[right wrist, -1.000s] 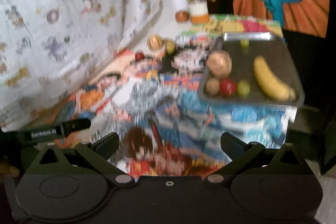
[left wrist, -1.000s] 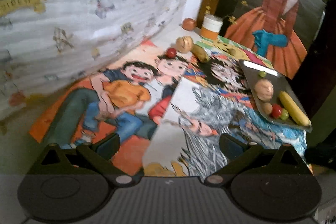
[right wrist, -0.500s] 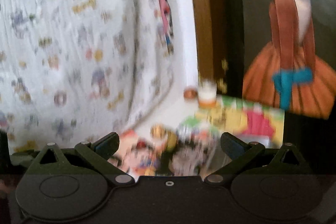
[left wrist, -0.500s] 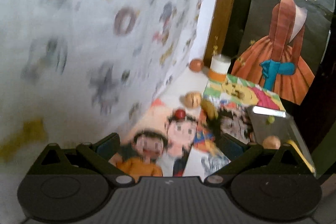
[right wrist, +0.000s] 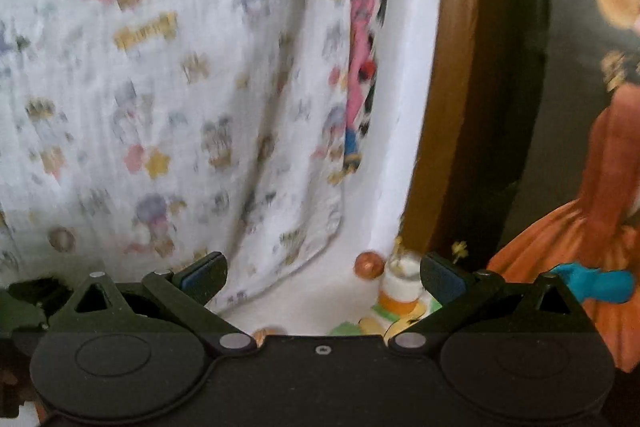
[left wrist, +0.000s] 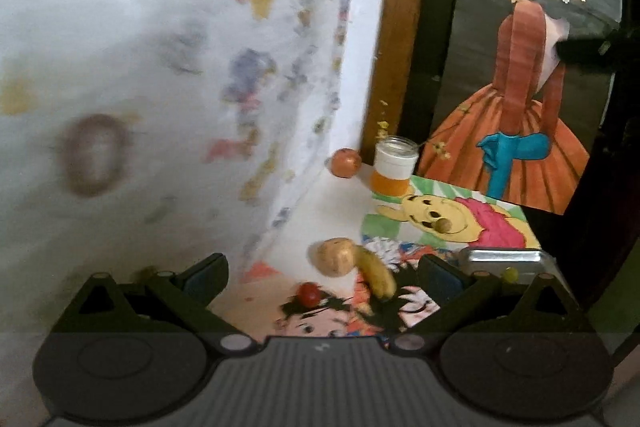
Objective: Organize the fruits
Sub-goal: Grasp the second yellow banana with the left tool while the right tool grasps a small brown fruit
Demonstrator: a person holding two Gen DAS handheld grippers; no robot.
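Both grippers, left gripper (left wrist: 322, 273) and right gripper (right wrist: 322, 273), hold their jaws wide apart, empty. Using the banana (left wrist: 376, 277) on the table as landmark: a brown round fruit (left wrist: 335, 255) touches its far end, a cherry tomato (left wrist: 308, 293) sits just left, the metal tray (left wrist: 502, 255) lies right, holding what seems a green grape (left wrist: 510, 273).

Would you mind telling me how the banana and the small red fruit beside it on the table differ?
The banana is long, curved and yellow; the small red fruit is round and far smaller. The banana leans against a tan round fruit; the red fruit sits apart. Both lie outside the metal tray.
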